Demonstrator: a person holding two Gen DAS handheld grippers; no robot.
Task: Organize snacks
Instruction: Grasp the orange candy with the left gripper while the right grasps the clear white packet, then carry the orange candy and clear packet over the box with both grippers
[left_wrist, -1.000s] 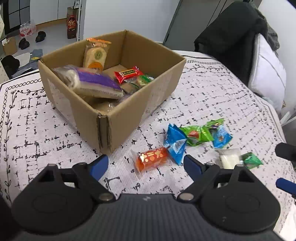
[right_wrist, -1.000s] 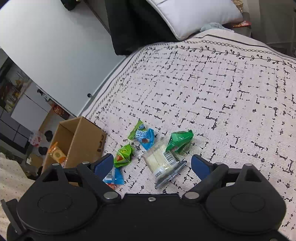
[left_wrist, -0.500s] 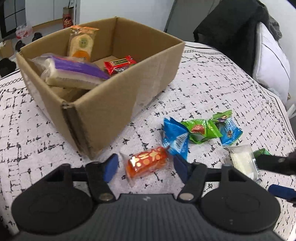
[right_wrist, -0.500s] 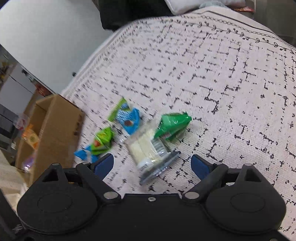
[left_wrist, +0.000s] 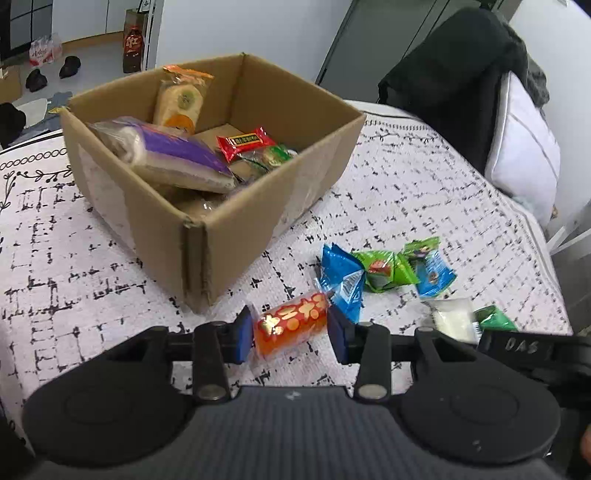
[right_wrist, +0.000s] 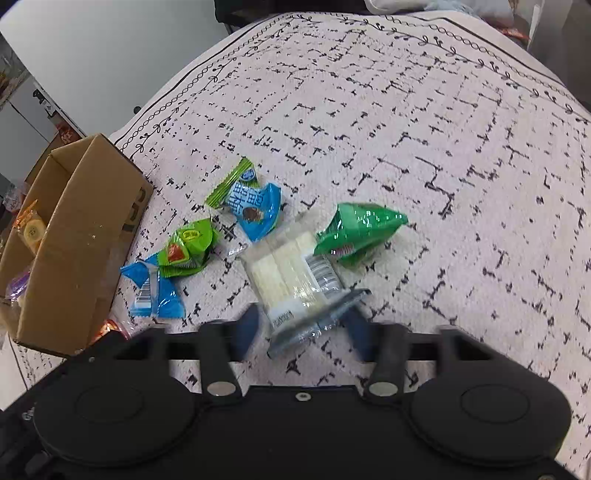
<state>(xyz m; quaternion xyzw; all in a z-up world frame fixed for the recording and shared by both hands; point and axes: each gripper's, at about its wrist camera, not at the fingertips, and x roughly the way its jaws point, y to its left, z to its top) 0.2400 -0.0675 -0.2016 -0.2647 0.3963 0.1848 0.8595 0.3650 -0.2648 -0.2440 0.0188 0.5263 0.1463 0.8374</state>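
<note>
The left tongs (left_wrist: 291, 332) have their blue pads against both ends of the orange snack roll (left_wrist: 292, 324), gripping it on the patterned surface (left_wrist: 424, 192) just beside the near corner of the cardboard box (left_wrist: 236, 243). The right tongs (right_wrist: 301, 330) straddle the white wafer pack (right_wrist: 284, 280); blur hides whether the pads touch it, so I cannot tell their state. A blue packet (left_wrist: 341, 282) touches the roll's far end. A green packet (right_wrist: 358, 230) lies against the wafer pack.
</note>
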